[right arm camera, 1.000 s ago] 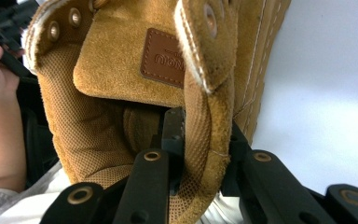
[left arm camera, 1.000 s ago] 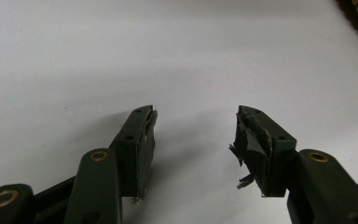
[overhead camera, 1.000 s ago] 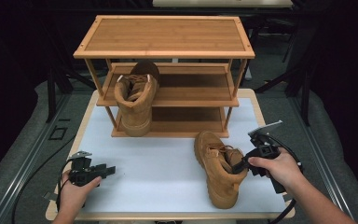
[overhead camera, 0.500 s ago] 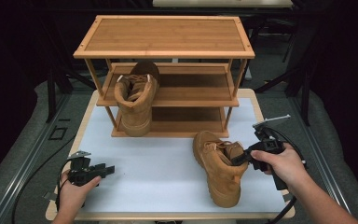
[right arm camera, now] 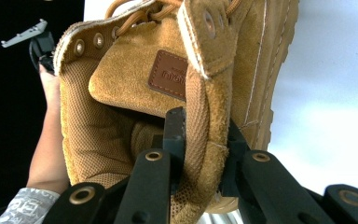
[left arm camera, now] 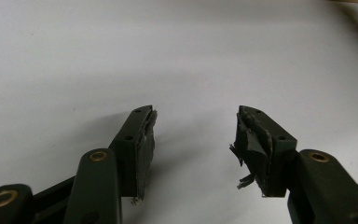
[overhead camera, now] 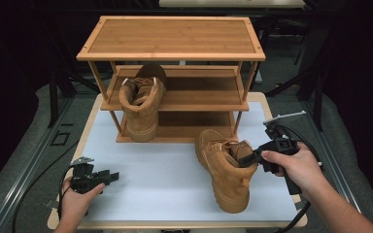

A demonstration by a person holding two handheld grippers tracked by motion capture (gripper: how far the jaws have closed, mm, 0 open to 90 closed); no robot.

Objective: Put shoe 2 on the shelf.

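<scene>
The tan suede lace-up boot (overhead camera: 226, 170) is gripped at its heel collar by the right hand-held gripper (overhead camera: 249, 158), near right on the white bench (overhead camera: 165, 179). The left hand-held gripper (overhead camera: 108, 176) rests released. Judged a lift; placement on the bamboo shoe rack (overhead camera: 175, 48) beside its twin boot (overhead camera: 141, 104) is called for.

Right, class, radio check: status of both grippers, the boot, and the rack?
Right gripper clamped on boot collar. Left gripper open, empty, on mat. Rack ahead; other boot on middle shelf.

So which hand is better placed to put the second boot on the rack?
Right: the right gripper already clamps the boot by its collar; the left gripper rests open, far from the rack.
</scene>
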